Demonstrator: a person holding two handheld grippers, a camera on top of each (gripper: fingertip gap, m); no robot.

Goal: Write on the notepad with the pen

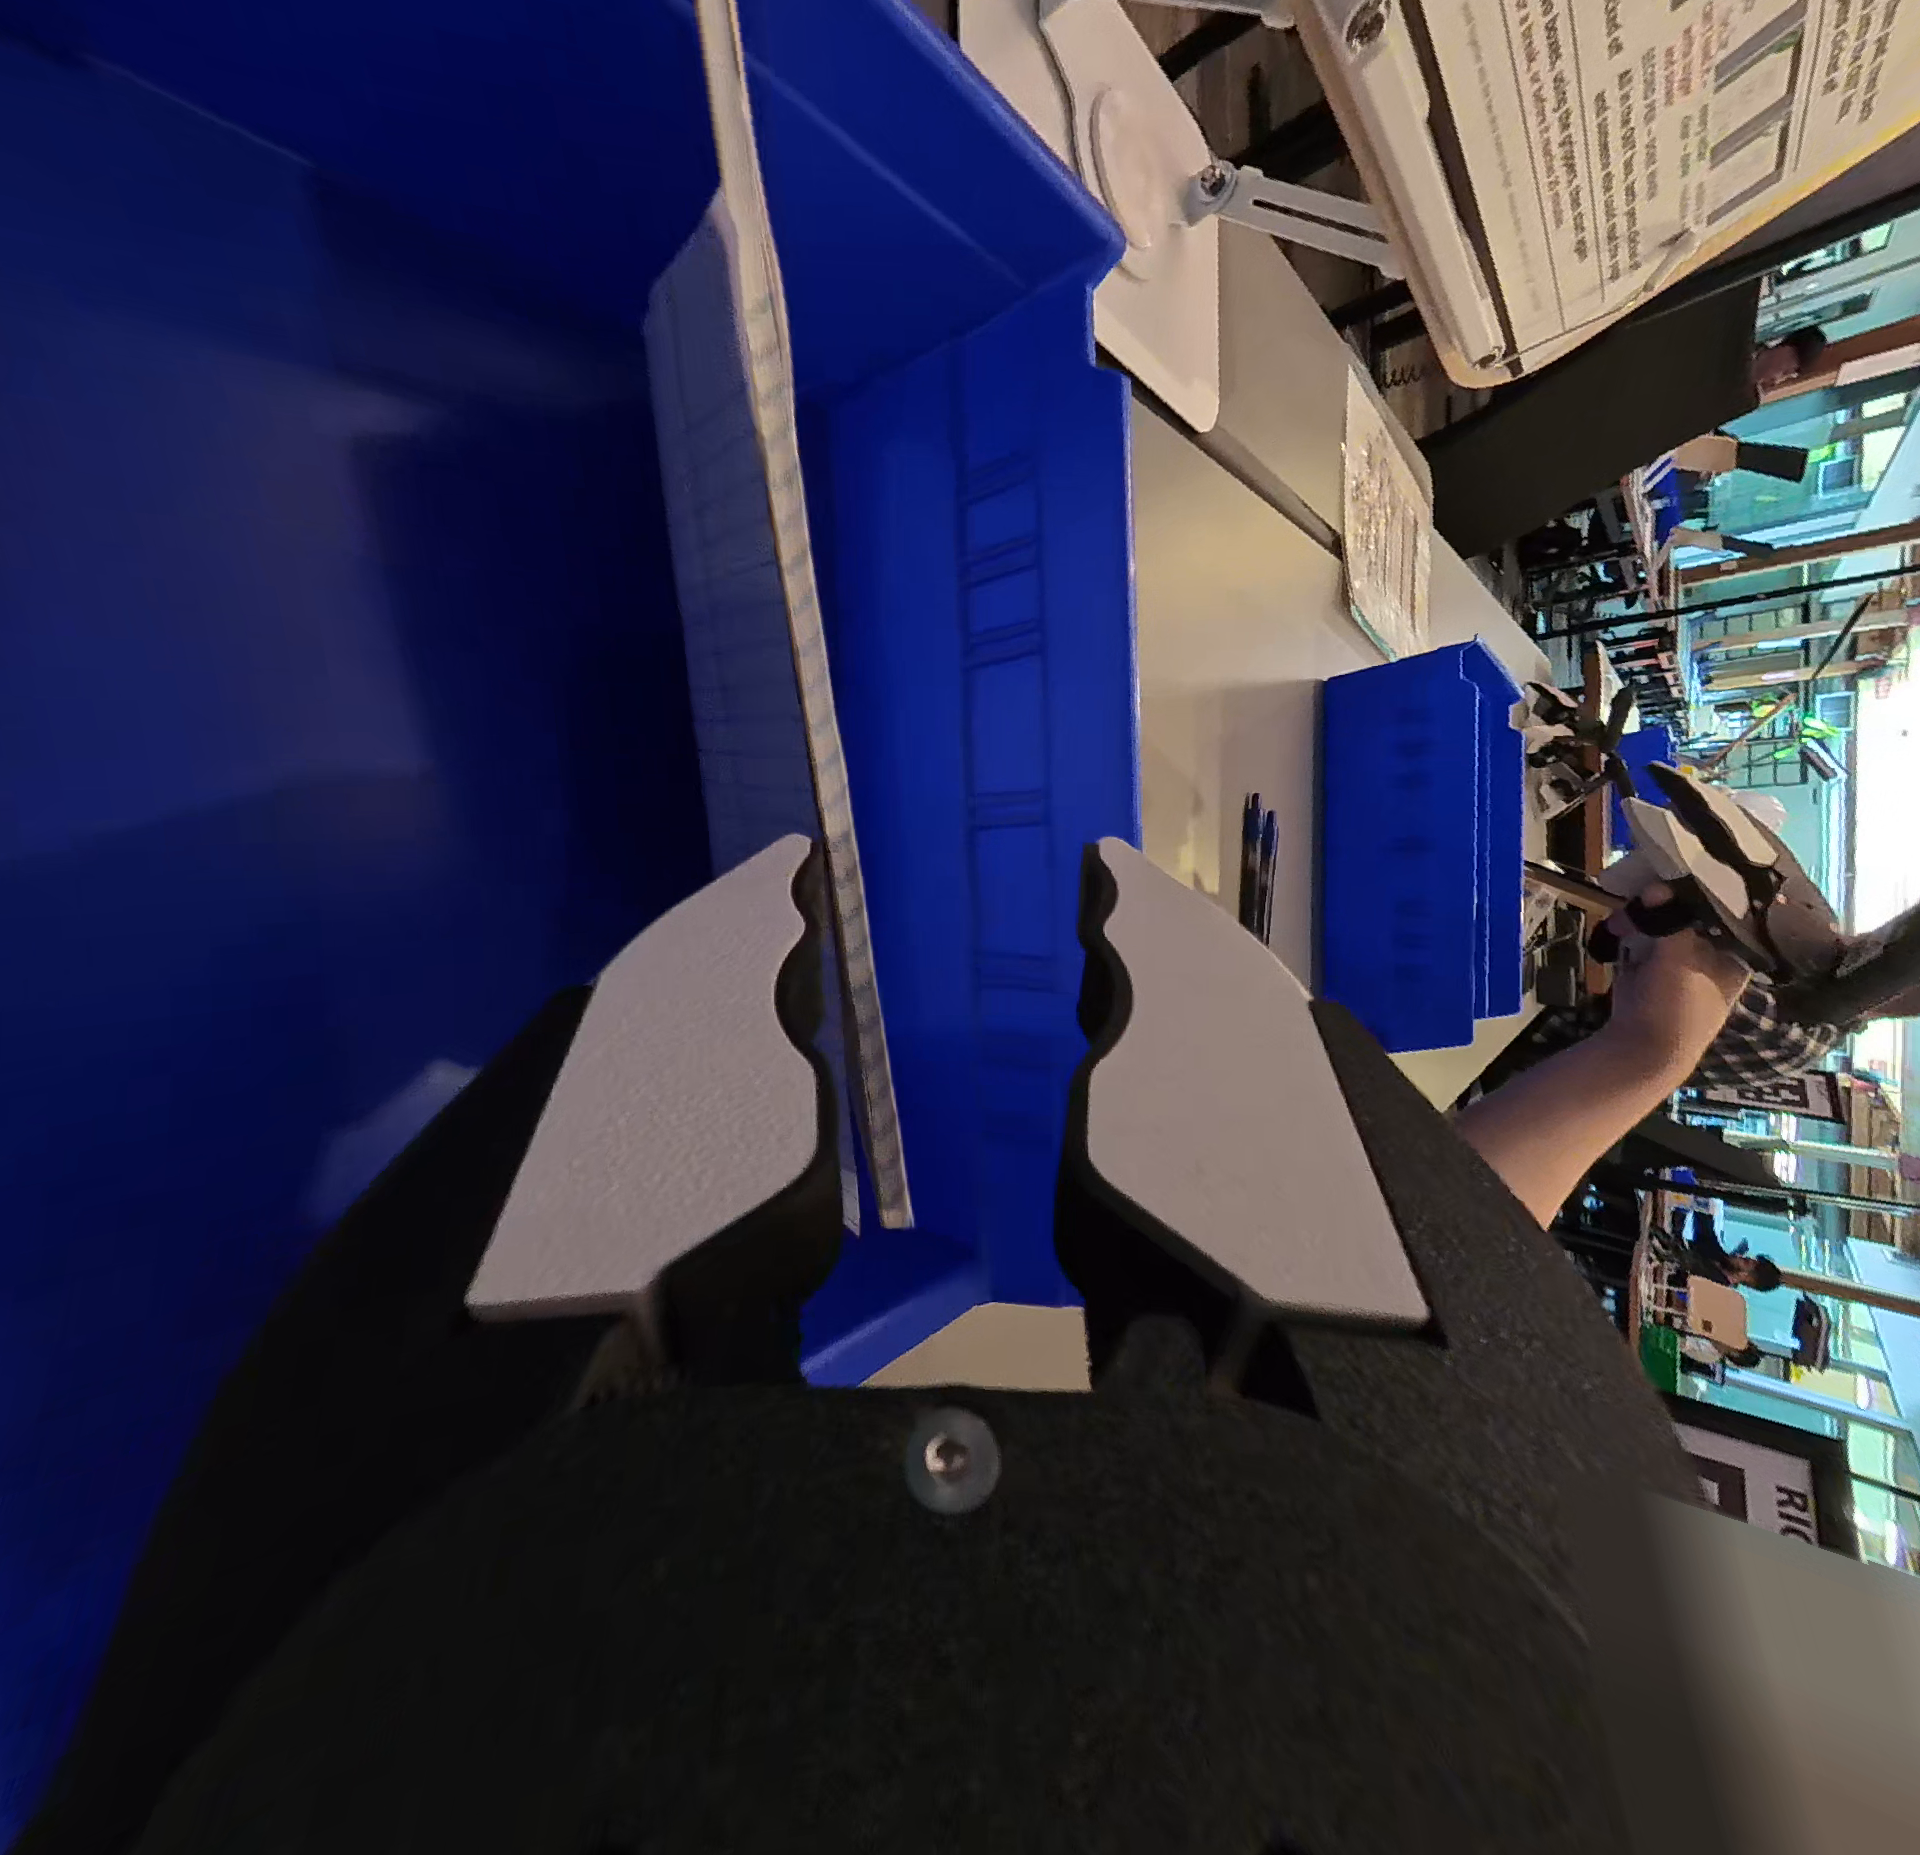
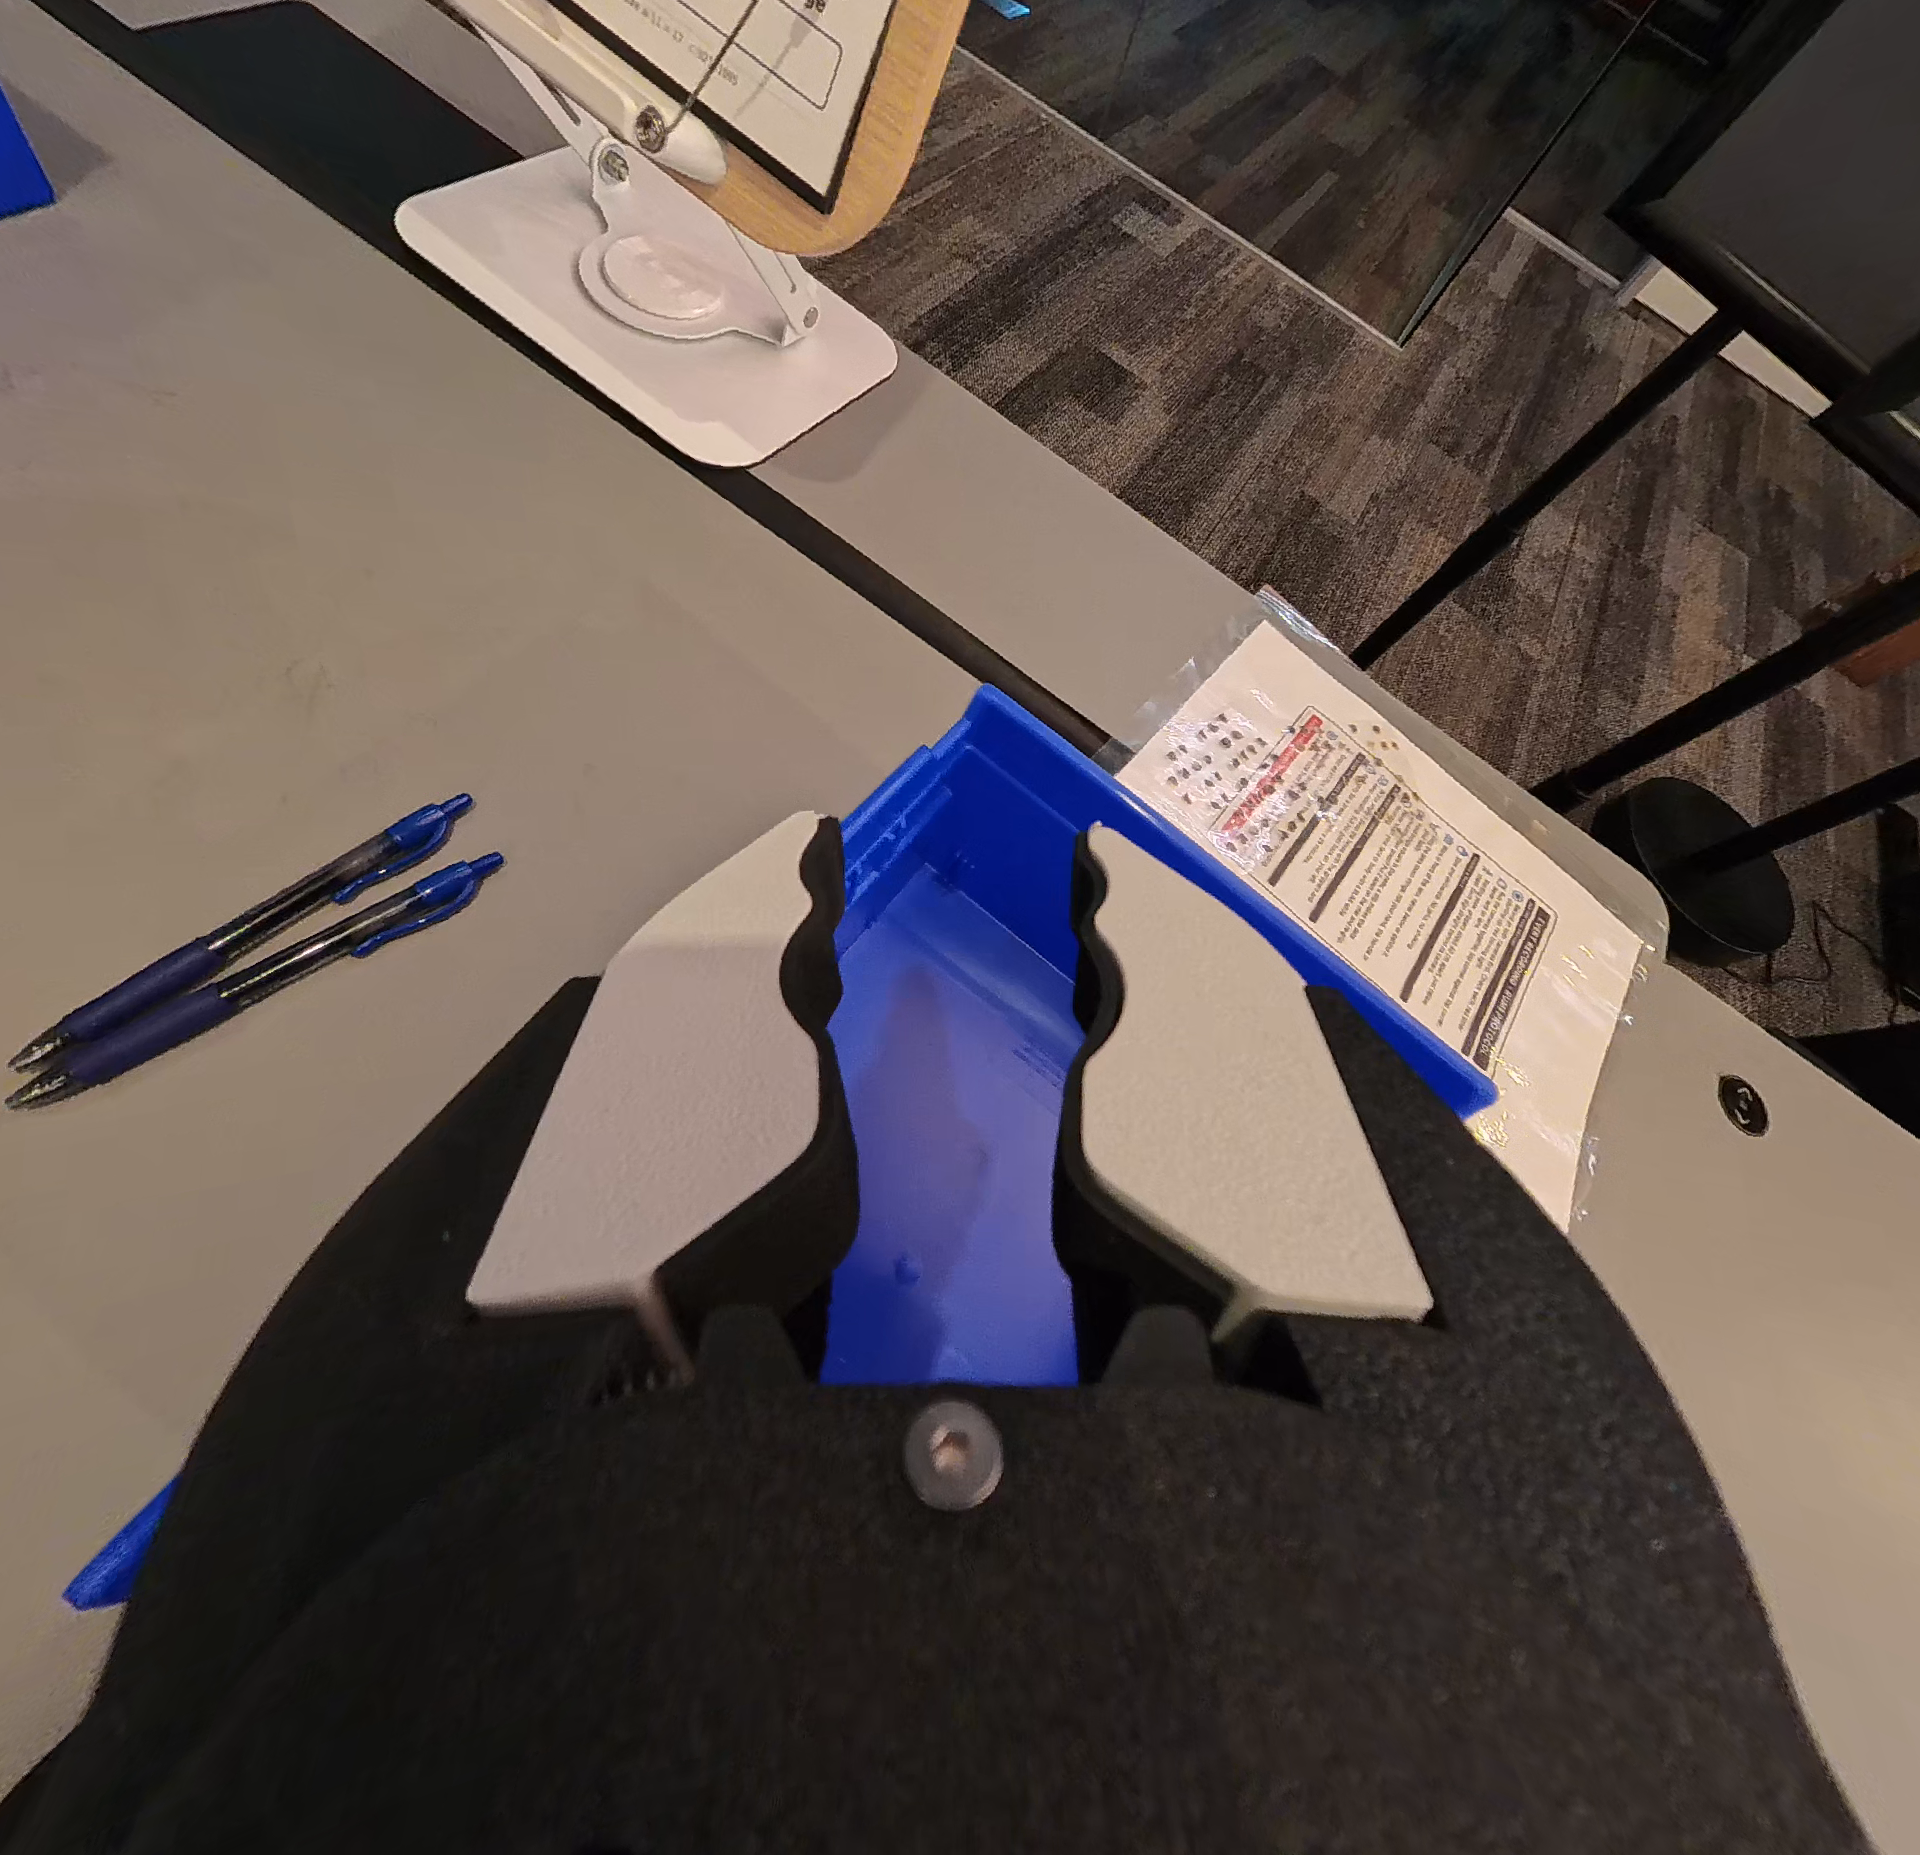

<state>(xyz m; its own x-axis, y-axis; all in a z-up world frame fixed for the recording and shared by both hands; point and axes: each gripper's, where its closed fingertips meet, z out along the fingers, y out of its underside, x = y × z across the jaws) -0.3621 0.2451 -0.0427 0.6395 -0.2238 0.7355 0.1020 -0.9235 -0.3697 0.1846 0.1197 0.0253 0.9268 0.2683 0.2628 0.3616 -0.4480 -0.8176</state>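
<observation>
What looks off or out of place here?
The notepad stands on edge inside the blue bin, between the open left gripper's jaws, not flat on the table. Both pens lie untouched.

Blue bin [image 1: 997,371] wall crowds notepad [image 1: 821,766] — narrow slot (right side); table [image 2: 436,610] around pens [image 2: 249,948] open.

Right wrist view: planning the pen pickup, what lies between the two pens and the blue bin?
Bare grey table lies between the pens and the bin.
</observation>
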